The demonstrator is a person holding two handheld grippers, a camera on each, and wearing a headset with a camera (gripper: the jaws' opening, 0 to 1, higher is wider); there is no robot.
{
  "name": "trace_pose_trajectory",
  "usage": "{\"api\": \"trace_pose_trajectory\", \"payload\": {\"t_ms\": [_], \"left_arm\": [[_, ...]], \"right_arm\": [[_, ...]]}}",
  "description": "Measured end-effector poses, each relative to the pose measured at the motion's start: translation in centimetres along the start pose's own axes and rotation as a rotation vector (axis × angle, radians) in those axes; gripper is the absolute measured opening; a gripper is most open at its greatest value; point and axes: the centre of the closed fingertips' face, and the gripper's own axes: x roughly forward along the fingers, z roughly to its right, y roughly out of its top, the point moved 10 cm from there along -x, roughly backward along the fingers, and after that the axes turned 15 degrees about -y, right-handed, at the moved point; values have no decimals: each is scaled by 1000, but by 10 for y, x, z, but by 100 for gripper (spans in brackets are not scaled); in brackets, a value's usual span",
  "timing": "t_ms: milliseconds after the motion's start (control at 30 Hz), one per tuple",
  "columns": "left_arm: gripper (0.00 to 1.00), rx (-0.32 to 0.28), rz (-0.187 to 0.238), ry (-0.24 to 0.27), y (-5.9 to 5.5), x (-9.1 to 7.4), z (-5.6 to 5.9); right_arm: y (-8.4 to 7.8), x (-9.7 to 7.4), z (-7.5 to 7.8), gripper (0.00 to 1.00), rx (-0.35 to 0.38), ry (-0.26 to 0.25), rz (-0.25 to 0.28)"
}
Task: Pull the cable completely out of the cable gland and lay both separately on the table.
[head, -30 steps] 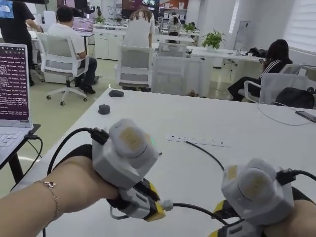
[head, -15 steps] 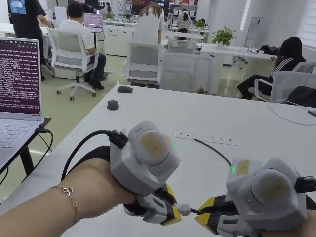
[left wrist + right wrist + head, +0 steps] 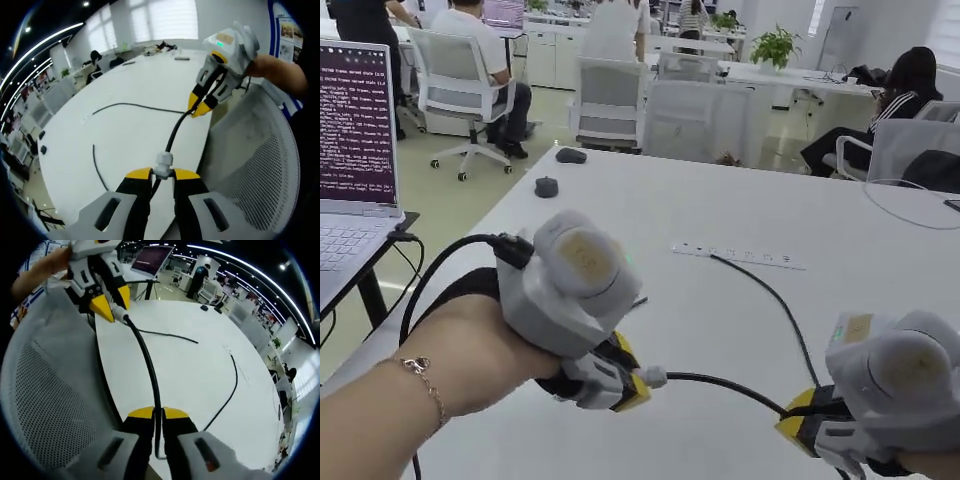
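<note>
First, the head view: two grippers, one in each hand. The left gripper (image 3: 638,382) has its yellow jaws closed tight on one small white plastic cable gland (image 3: 654,378). One thin black rubber cable (image 3: 720,385) runs from the gland to the right gripper (image 3: 800,418), which pinches it. Both hang just over the big white table (image 3: 720,330). On the table lie two dark computer mice (image 3: 547,187) and one long white power strip (image 3: 738,257). One open silver laptop (image 3: 355,150) shows writing too small to read.

Next, the left gripper view: the gland sits between the two yellow tips, with the cable inside it.

Last, the right gripper view: the jaws squeeze the cable.
</note>
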Motion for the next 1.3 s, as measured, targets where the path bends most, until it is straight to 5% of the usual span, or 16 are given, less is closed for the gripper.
{"api": "trace_pose_trajectory", "payload": {"t_ms": [33, 67, 133, 233, 300, 467, 833, 933, 1000, 1100, 1233, 1300], "left_arm": [[16, 12, -18, 15, 0, 0, 0], [16, 23, -37, 23, 0, 0, 0], [16, 25, -47, 21, 0, 1, 2], [16, 33, -49, 9, 1, 2, 6], [16, 34, -48, 0, 3, 4, 9], [16, 50, -51, 3, 6, 7, 9], [16, 87, -24, -9, 17, 5, 14], [16, 100, -18, -15, 20, 7, 16], [16, 114, -31, -24, 20, 8, 17], [16, 117, -28, -15, 19, 6, 15], [16, 88, 13, -27, 19, 3, 13], [16, 110, -35, 2, 15, 2, 10]], "right_arm": [[-4, 1, 1, 9, -24, -18, -69], [-4, 2, 1, 15, -29, -32, -66], [-2, 1, -1, 25, -8, -18, -30], [17, -10, -9, 27, 159, 89, 47], [34, -15, -12, 29, 101, 113, 127], [62, -17, -22, 31, 39, 139, 165], [78, -10, -33, 33, -100, 143, 190], [77, -8, -32, 23, -174, 136, 195], [75, -7, -27, 2, -235, 83, 196], [69, -5, -24, 2, -166, 79, 148], [65, -7, -22, 2, -145, 87, 186], [61, -6, -18, 2, -169, 67, 161]]}}
